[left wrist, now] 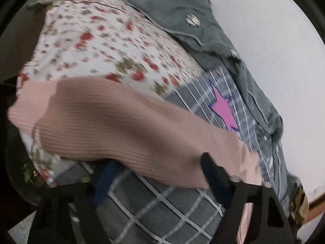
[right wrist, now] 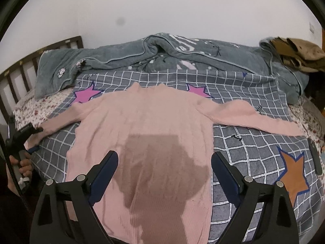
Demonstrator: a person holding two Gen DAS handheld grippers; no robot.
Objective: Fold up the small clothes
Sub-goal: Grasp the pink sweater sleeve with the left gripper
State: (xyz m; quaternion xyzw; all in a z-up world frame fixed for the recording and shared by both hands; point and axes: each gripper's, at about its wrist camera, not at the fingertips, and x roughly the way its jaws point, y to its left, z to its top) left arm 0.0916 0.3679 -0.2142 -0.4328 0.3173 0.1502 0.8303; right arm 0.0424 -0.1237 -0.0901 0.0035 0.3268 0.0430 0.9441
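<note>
Pink sweater (right wrist: 142, 126) lies flat on the grey checked blanket (right wrist: 243, 142) on the bed, body toward the right wrist camera, both sleeves spread out to the sides. The right gripper (right wrist: 164, 162) hovers above the lower body of the sweater with its fingers spread wide and nothing between them; its shadow falls on the knit. The left gripper (right wrist: 33, 138) is at the end of one sleeve (left wrist: 126, 120), which runs across the left wrist view and passes between its fingers; the blur there makes it impossible to tell whether they are pinching the cuff. A grey fleece quilt (right wrist: 162, 57) lies bunched along the wall behind the sweater. A flowered sheet (left wrist: 97, 40) shows beside the checked blanket.
</note>
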